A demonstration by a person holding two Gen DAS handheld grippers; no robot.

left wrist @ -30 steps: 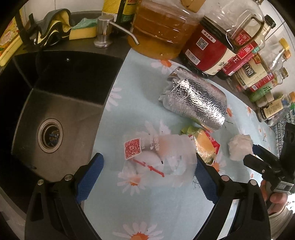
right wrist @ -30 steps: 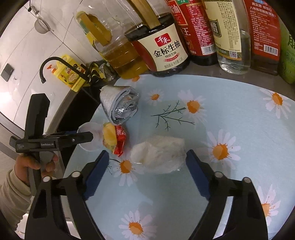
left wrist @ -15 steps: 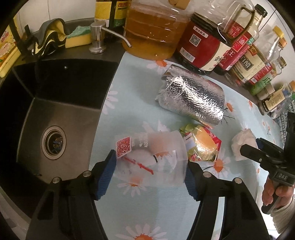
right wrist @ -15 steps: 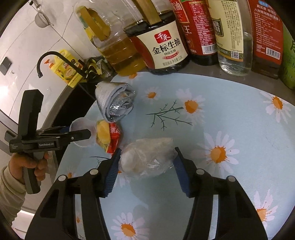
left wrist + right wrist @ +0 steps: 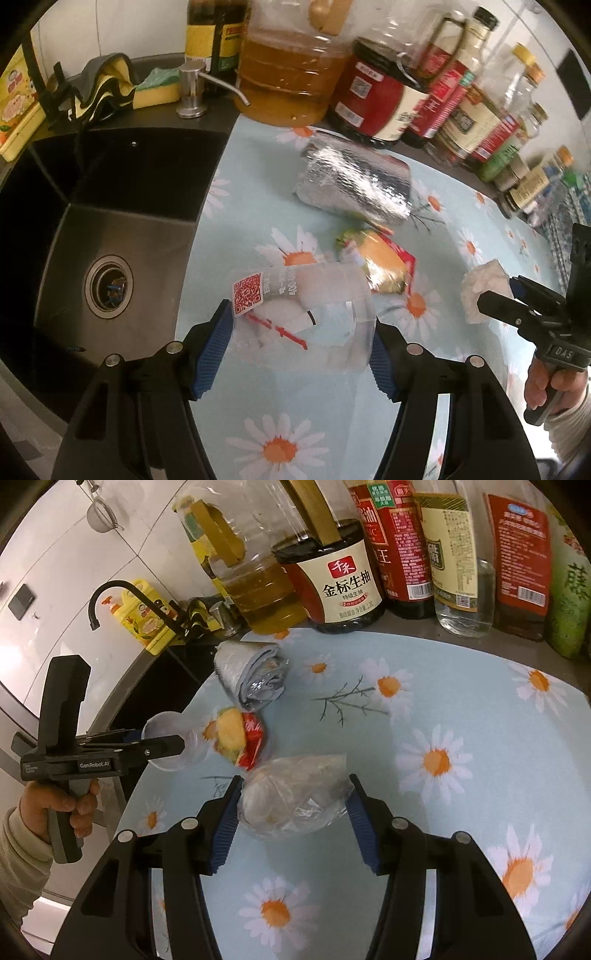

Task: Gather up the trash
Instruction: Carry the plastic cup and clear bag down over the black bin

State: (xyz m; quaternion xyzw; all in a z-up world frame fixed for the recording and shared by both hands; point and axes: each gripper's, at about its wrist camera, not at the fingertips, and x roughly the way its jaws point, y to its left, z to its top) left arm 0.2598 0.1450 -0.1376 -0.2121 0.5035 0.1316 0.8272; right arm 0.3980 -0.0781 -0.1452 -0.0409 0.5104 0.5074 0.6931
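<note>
Both tools grip: left (image 5: 301,338) a clear cup (image 5: 317,314), right (image 5: 293,810) a crinkly bag (image 5: 295,797).

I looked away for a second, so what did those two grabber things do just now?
Both closed in. The left gripper narrowed its fingers onto the clear plastic cup; the right gripper did likewise on the crumpled plastic bag. The foil pouch, snack wrapper and bottles stayed put.

A clear plastic cup (image 5: 314,306) with a QR sticker is lying on its side. Beside it a red-yellow snack wrapper (image 5: 380,262) is lying crumpled, a foil bag (image 5: 354,184) behind, a crumpled plastic-wrapped wad (image 5: 295,797) nearby.
</note>
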